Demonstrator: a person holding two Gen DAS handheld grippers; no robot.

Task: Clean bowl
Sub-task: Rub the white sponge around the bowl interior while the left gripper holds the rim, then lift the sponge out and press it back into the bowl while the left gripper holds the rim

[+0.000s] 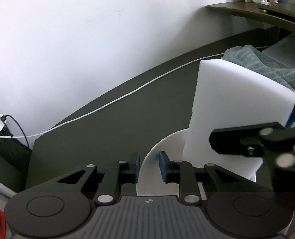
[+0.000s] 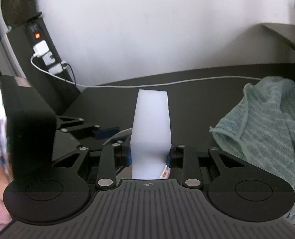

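Sponge [image 2: 151, 131], one white block, sits clamped in the right hand-held gripper [image 2: 149, 156]; the left hand-held gripper [image 1: 149, 164] pinches the one white bowl's [image 1: 167, 151] rim; one green towel [image 2: 267, 131] lies at 3 o'clock on the tabletop [image 1: 111, 123].

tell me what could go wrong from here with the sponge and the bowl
1. The left gripper pinches only the bowl rim; scrubbing pressure could lever it loose.
2. The right gripper holds the tall sponge near its base, so it may bend or slip.
3. The white cable lies close behind and could snag.
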